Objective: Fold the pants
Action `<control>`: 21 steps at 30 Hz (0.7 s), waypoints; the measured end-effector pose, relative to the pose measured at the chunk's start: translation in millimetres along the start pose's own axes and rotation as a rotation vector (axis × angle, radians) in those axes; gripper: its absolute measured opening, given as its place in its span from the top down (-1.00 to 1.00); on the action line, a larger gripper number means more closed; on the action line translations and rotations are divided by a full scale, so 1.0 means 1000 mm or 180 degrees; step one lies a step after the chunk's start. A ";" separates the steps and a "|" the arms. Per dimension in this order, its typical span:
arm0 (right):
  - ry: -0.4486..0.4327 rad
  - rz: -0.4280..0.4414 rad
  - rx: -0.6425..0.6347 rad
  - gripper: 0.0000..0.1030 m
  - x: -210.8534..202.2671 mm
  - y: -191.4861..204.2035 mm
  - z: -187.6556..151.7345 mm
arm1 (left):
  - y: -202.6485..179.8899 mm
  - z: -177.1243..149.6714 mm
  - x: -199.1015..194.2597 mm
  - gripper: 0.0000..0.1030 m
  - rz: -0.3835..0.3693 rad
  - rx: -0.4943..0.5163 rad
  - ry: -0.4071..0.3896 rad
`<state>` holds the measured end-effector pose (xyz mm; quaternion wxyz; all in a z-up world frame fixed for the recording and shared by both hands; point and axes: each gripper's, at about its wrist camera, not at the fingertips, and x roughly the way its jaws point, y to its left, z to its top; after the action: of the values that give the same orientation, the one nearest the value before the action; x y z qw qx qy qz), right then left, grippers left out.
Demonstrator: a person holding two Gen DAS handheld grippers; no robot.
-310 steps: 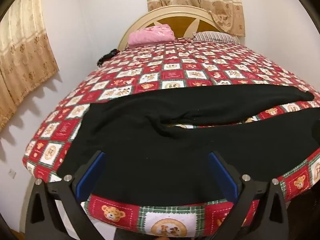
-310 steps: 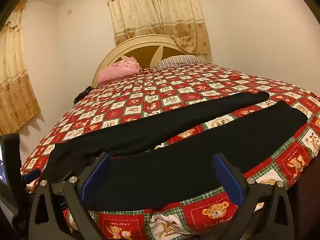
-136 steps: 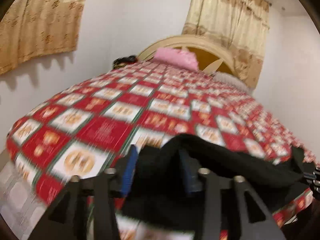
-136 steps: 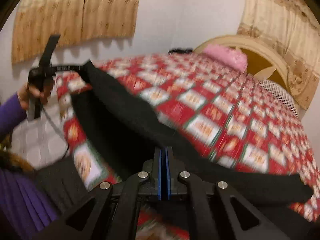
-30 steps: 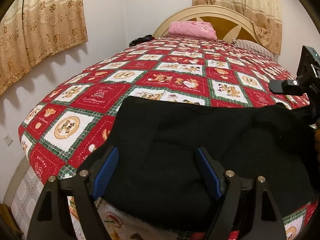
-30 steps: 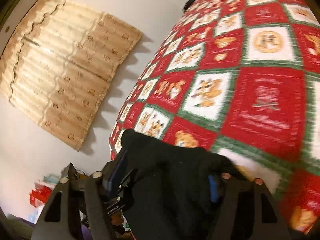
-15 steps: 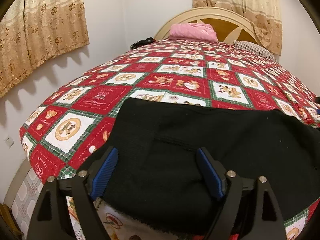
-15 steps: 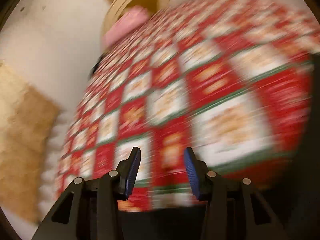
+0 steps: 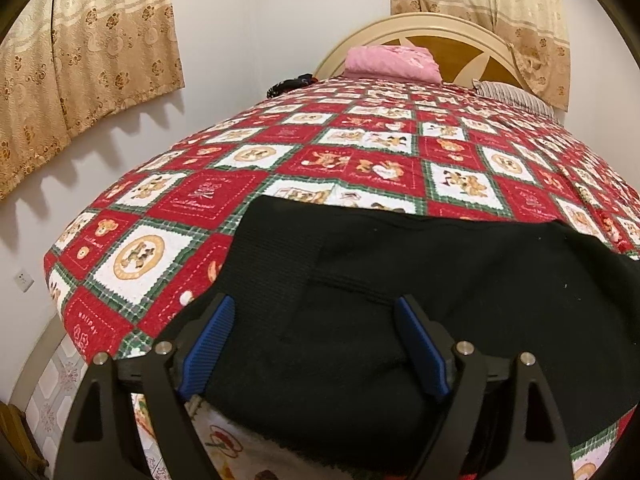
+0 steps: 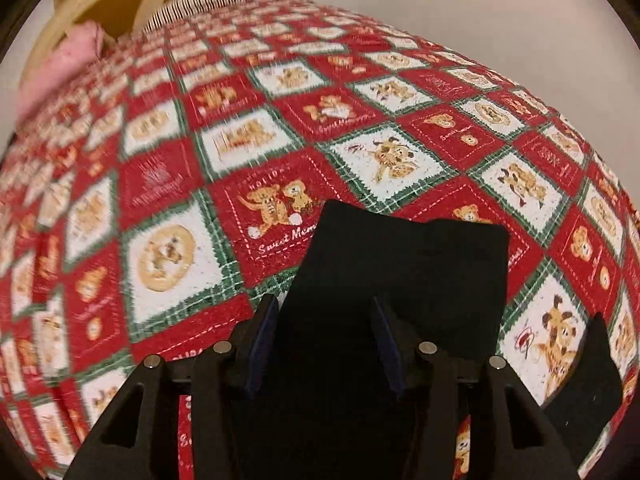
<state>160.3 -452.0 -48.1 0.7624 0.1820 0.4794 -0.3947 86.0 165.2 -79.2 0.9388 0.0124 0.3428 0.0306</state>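
While the black pants (image 9: 440,300) lie across the near edge of the bed, legs stacked one on the other, the lengthwise fold looks done. In the left wrist view they fill the lower centre and right of the frame, with the waist end bunched at the bottom, draped slightly over the quilt (image 9: 192,200) edge. In the right wrist view the leg ends (image 10: 404,264) show in the lower centre as two squared-off cuffs lying flat on the quilt, roughly aligned, the upper one a bit offset.

Left gripper (image 9: 316,340): jaws wide apart, over the waist end, pads (image 9: 208,340) clear of the cloth as far as I can see, nothing gripped.

Right gripper (image 10: 324,344): jaws partway apart, just been opening a little; the leg cloth sits between them, but the pads do not visibly press on it, so I read it as not gripping yet. View is somewhat blurred at the left side.

Left to do, by my estimate: bring cuffs over toward the waist once or twice to shorten the bundle, then flatten. Roughly half done.

Surroundings: pink pillow (image 9: 390,60) and striped pillow (image 9: 516,96) at the headboard (image 9: 456,28), upper centre and right; curtain (image 9: 88,52) at upper left.
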 end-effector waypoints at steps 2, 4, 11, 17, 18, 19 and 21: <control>-0.0027 -0.0053 -0.0116 0.04 -0.002 0.003 0.000 | 0.000 0.001 0.000 -0.67 0.0005 -0.0003 0.0010; -0.0027 -0.0016 -0.0152 0.45 -0.002 0.001 0.002 | 0.000 0.001 0.001 -0.68 0.0009 -0.0001 0.0017; -0.0428 0.1080 0.0142 0.90 -0.062 -0.068 -0.013 | 0.000 0.001 0.001 -0.68 0.0011 -0.0004 0.0021; -0.1137 0.1780 0.0704 0.90 -0.119 -0.175 -0.085 | 0.000 0.001 0.001 -0.68 0.0012 -0.0004 0.0032; -0.1193 0.1827 0.0787 0.90 -0.117 -0.189 -0.096 | 0.000 0.001 0.002 -0.68 0.0013 -0.0002 0.0033; -0.1203 0.1850 0.0847 0.90 -0.114 -0.198 -0.105 | 0.000 0.001 0.002 -0.69 0.0013 0.0002 0.0034; -0.1173 0.1790 0.0965 0.89 -0.103 -0.216 -0.129 | 0.000 0.001 0.002 -0.69 0.0013 0.0007 0.0039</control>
<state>-106.6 -457.5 2.3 0.8790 0.3435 0.2014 -0.2625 87.9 165.3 -80.0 0.9366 0.0139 0.3485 0.0322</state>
